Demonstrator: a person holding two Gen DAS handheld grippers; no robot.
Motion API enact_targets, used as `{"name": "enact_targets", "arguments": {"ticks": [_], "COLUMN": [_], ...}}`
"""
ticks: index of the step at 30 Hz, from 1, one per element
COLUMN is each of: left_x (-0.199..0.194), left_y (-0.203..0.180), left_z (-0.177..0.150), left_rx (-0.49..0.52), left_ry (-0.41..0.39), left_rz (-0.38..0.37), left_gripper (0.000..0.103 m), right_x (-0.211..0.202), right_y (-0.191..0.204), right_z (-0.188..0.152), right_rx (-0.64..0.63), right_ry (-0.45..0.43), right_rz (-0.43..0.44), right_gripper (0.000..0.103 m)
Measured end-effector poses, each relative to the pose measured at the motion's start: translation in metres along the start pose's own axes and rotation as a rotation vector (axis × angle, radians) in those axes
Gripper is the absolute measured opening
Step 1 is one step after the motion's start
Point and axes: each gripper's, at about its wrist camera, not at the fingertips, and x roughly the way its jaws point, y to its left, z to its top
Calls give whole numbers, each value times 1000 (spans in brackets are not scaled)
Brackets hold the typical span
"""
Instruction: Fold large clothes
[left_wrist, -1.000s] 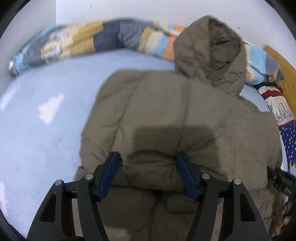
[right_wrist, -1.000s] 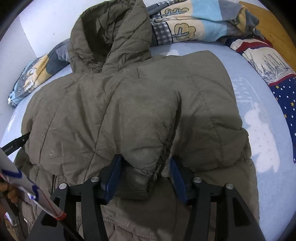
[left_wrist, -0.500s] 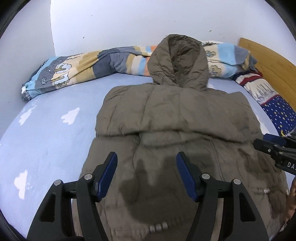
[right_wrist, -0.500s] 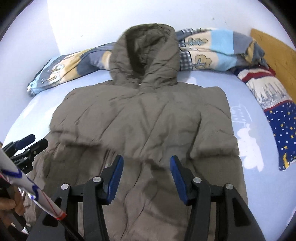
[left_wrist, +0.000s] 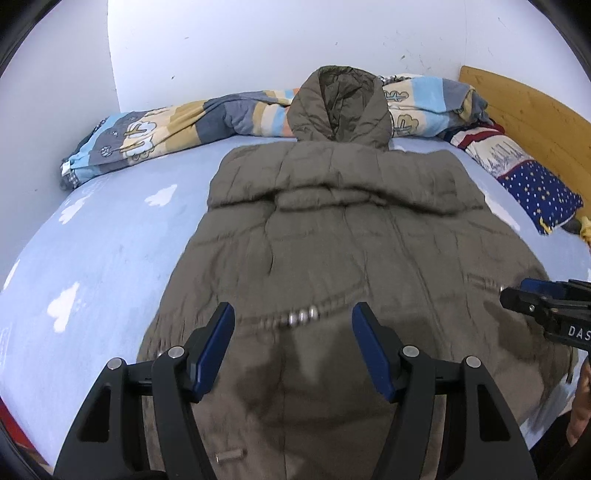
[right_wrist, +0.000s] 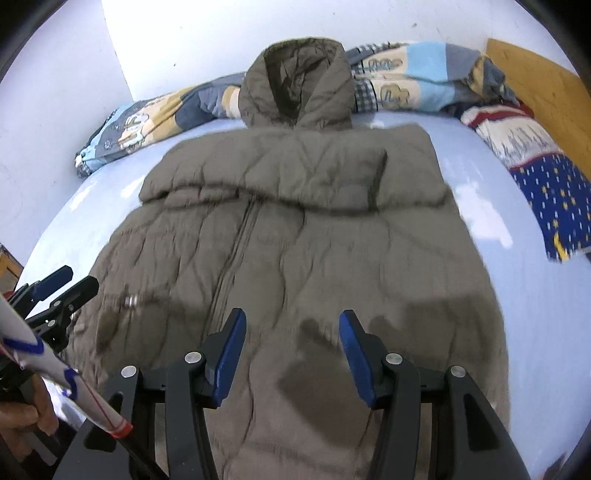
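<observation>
An olive-brown hooded puffer coat (left_wrist: 332, 236) lies flat on the light blue bed, hood (left_wrist: 340, 107) at the far end, both sleeves folded across the chest. It also shows in the right wrist view (right_wrist: 295, 229). My left gripper (left_wrist: 293, 325) is open and empty above the coat's lower left part. My right gripper (right_wrist: 291, 332) is open and empty above the lower right part. The right gripper shows at the right edge of the left wrist view (left_wrist: 546, 306). The left gripper shows at the left edge of the right wrist view (right_wrist: 55, 295).
A rolled striped blanket (left_wrist: 177, 129) lies along the far wall behind the hood. A starry blue pillow (left_wrist: 532, 181) and a wooden headboard (left_wrist: 532, 110) are at the right. The blue sheet with cloud prints (left_wrist: 92, 251) lies bare left of the coat.
Both grippers have let go of the folded sleeves and pulled back toward the coat's hem. The sleeves now lie across the chest and the whole coat is in view.
</observation>
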Motion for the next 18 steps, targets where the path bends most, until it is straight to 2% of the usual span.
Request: {"name": "enact_targets", "arguments": {"ticks": [5, 10, 18], "left_x": [8, 29, 14], "left_y": [-1, 3, 11], "left_z": [-23, -40, -43], "left_rx": [3, 1, -10], "left_ry": [54, 145, 99], "left_rz": [-2, -2, 14], "left_gripper": [65, 65, 65], "right_x": [1, 20, 3], "right_y": [5, 6, -3], "right_z": [-36, -55, -64], "right_rx": [-9, -24, 4], "right_ry": [34, 86, 39], "right_rz": [-9, -54, -36], "right_gripper": [57, 57, 59]}}
